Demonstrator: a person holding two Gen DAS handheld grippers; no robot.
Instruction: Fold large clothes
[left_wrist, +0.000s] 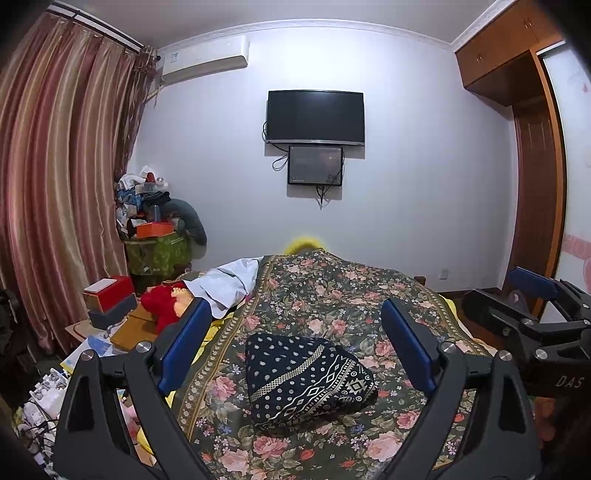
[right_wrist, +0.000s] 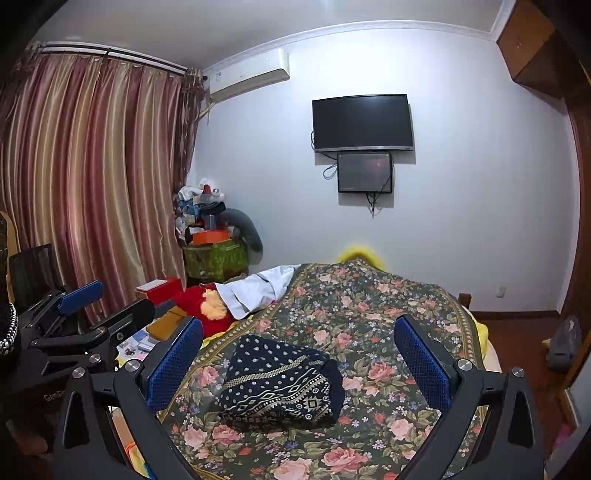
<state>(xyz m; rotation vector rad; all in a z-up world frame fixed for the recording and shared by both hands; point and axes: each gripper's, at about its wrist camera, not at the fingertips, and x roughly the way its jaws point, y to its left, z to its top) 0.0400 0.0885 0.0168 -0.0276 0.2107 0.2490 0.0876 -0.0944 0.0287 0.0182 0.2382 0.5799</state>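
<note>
A dark navy garment with white dots and diamond bands (left_wrist: 308, 380) lies folded into a compact bundle on the floral bedspread (left_wrist: 332, 295); it also shows in the right wrist view (right_wrist: 280, 384). My left gripper (left_wrist: 295, 343) is open and empty, held above and just behind the bundle. My right gripper (right_wrist: 299, 354) is open and empty, also above the bundle. The right gripper shows at the right edge of the left wrist view (left_wrist: 535, 306), and the left gripper at the left edge of the right wrist view (right_wrist: 92, 306).
A white cloth (left_wrist: 229, 280) and a red plush toy (left_wrist: 162, 306) lie at the bed's far left. Red and grey boxes (left_wrist: 109, 301) and clutter stand left of the bed. A wardrobe (left_wrist: 532, 177) stands right; televisions (left_wrist: 314, 116) hang on the far wall.
</note>
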